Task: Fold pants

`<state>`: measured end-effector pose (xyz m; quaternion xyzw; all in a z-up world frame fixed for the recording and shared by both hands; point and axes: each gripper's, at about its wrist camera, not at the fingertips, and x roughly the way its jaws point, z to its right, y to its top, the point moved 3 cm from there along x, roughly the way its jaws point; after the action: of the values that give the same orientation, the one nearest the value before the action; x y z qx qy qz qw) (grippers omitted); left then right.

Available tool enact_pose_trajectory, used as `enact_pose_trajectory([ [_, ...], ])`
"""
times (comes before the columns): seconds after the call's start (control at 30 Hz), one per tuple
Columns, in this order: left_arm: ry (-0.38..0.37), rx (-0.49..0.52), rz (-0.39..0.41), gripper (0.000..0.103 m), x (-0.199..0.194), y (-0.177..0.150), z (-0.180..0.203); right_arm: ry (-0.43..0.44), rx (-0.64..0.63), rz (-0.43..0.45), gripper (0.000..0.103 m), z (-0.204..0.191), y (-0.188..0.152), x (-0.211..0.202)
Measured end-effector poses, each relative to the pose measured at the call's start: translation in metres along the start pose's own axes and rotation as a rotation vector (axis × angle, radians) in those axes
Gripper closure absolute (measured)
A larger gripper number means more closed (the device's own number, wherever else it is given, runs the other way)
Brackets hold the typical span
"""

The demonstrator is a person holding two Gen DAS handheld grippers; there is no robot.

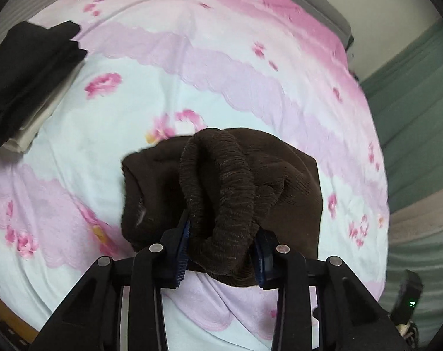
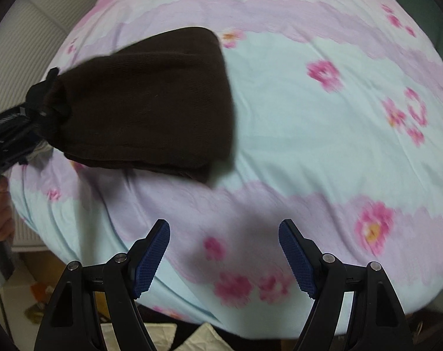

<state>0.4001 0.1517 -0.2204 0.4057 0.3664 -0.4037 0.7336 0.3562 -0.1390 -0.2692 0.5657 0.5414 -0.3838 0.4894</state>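
- Your left gripper is clamped on the bunched ribbed edge of the brown pants, which lie folded on the flowered bedsheet.
- Your right gripper is spread wide, holding nothing, over bare sheet nearer you than the pants.
- Beyond the pants, the sheet is bare up to the far edge.
- A stack of folded clothes sits far left of the pants, well apart.
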Motion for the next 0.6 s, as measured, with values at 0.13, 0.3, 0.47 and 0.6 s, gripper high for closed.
enact_pose_trajectory([
  [0.13, 0.036, -0.029, -0.085, 0.062, 0.03, -0.001, -0.031, 0.025, -0.036, 0.003, 0.025, -0.017, 0.015, 0.013],
  [0.3, 0.076, -0.023, -0.123, 0.053, 0.047, -0.011, -0.05, 0.015, -0.037, -0.012, 0.026, -0.024, 0.025, 0.024],
  [0.47, 0.183, 0.078, -0.103, 0.017, 0.046, -0.014, -0.054, 0.012, -0.009, -0.014, 0.026, -0.024, 0.023, 0.024],
  [0.6, 0.148, 0.071, -0.137, 0.015, 0.053, -0.017, -0.064, 0.014, 0.01, -0.021, 0.026, -0.026, 0.016, 0.026],
])
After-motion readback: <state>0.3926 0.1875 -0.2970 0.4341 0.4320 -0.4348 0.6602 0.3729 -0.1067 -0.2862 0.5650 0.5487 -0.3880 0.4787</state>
